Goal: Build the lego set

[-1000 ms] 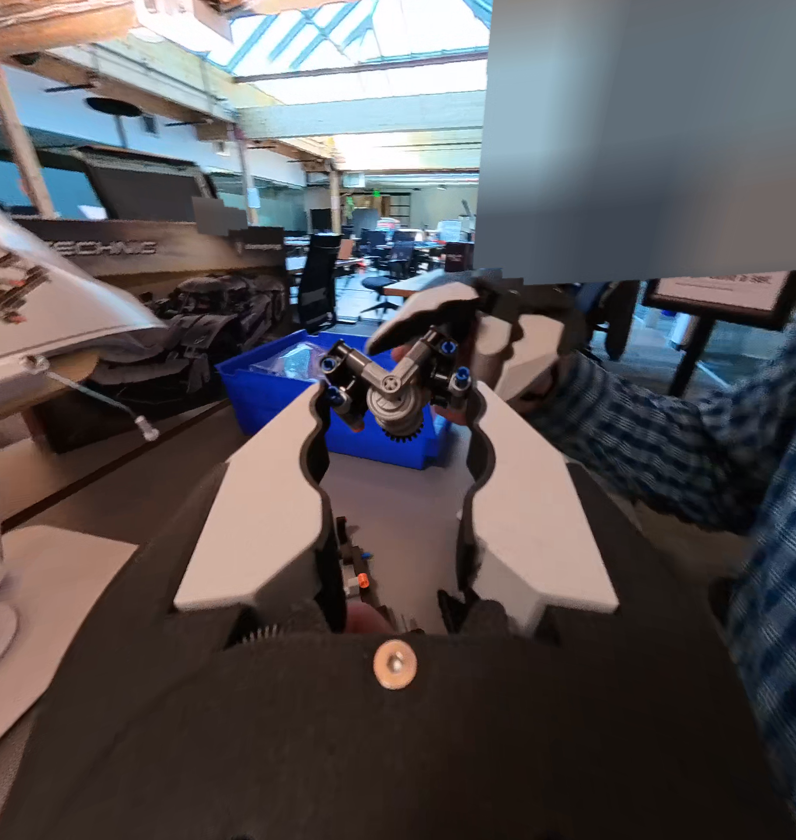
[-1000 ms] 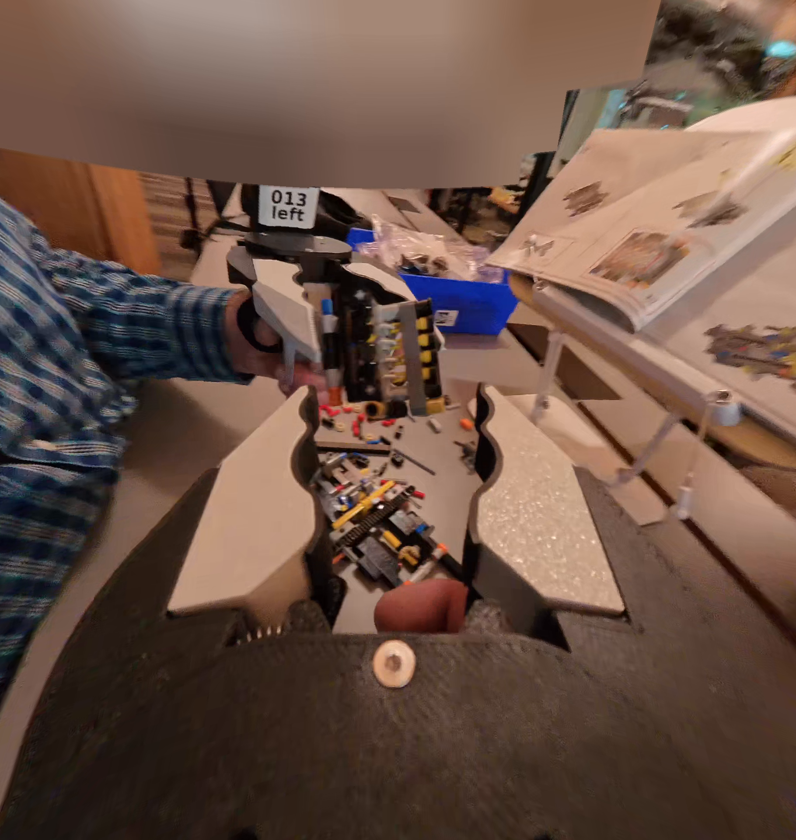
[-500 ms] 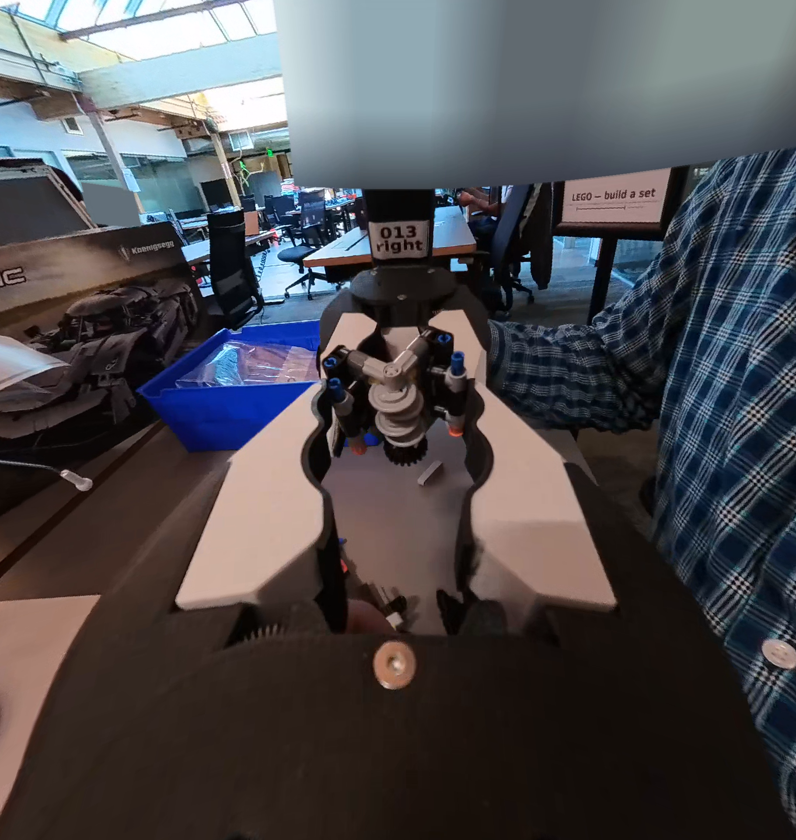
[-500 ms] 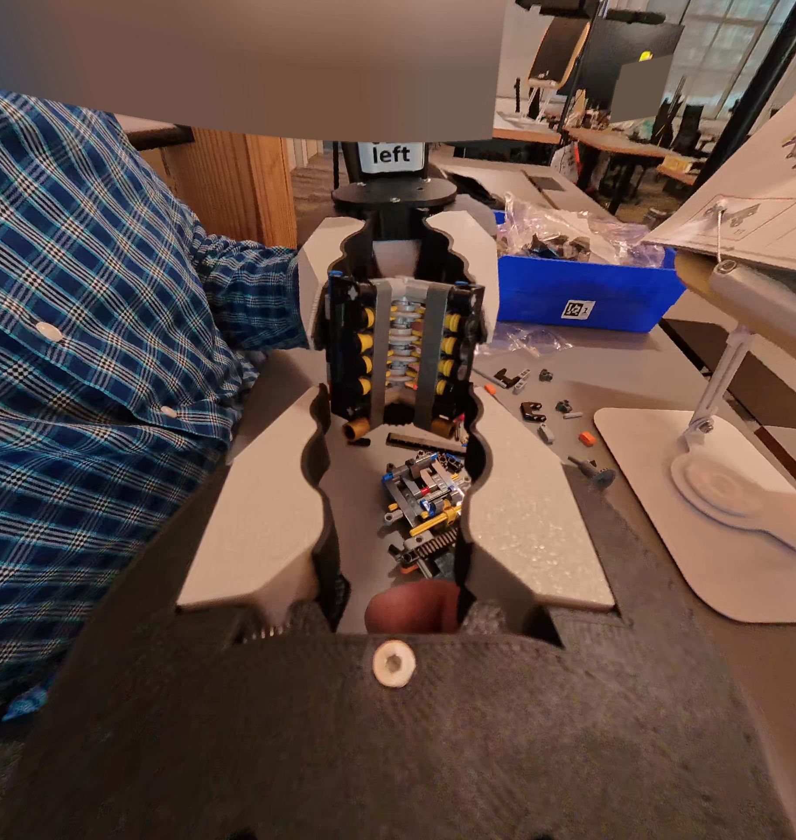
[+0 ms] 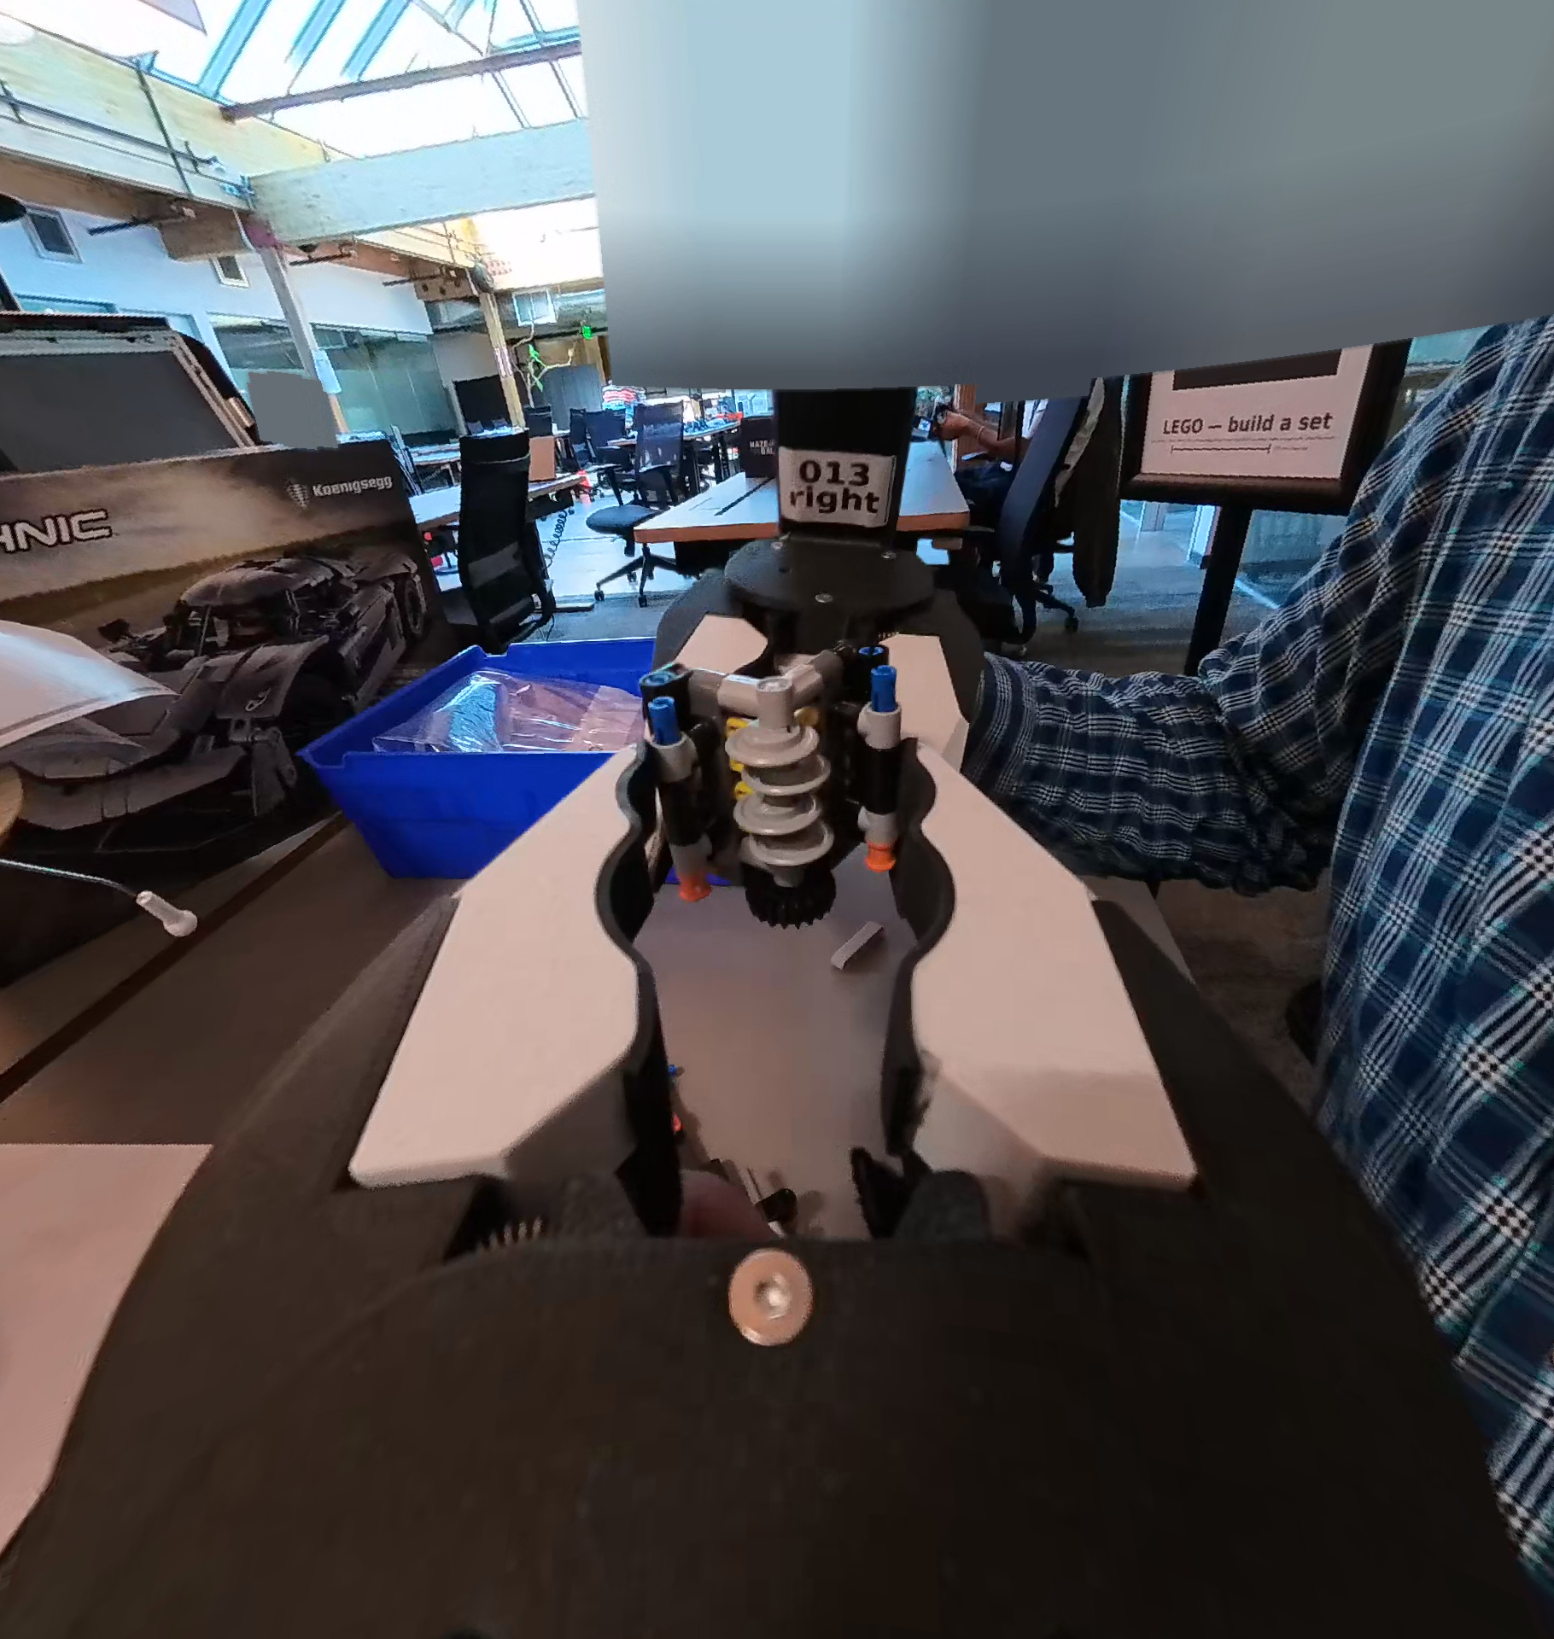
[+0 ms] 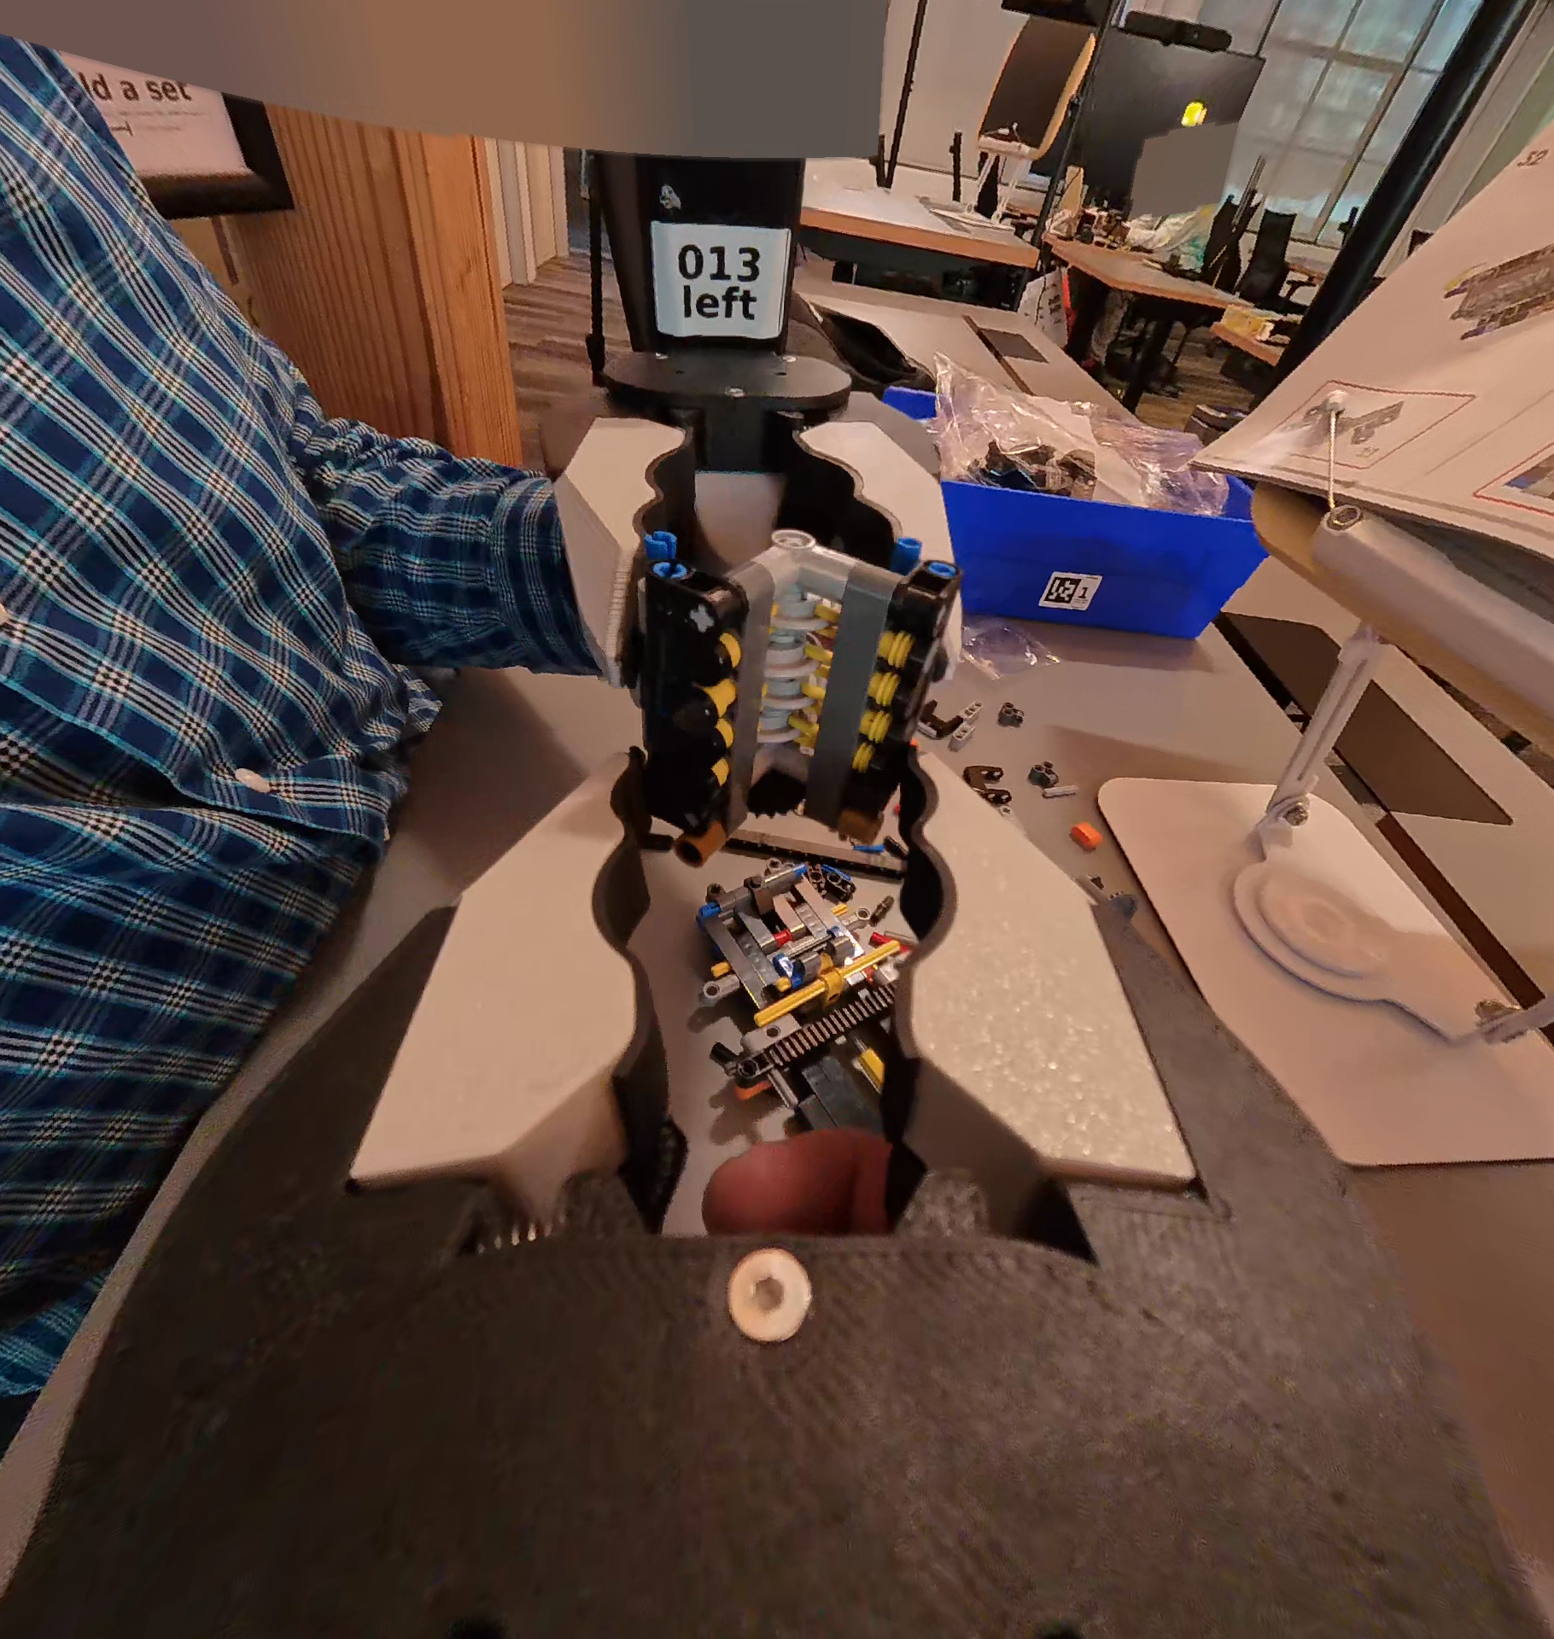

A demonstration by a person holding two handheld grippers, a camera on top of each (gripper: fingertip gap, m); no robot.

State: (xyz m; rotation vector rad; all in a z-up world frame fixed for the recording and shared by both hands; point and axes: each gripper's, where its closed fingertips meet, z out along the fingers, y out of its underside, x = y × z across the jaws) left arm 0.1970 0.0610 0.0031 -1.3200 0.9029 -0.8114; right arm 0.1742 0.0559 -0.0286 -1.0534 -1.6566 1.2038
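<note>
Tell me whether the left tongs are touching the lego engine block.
Touching. The left wrist view shows the left tongs clamping the lego engine block, pads against both sides.

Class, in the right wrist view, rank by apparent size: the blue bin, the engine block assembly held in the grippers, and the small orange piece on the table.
1. Engine block assembly, though nearness to the camera enlarges it.
2. Blue bin, close in apparent size, so this order is unsure.
3. Orange piece, clearly smallest.
</note>
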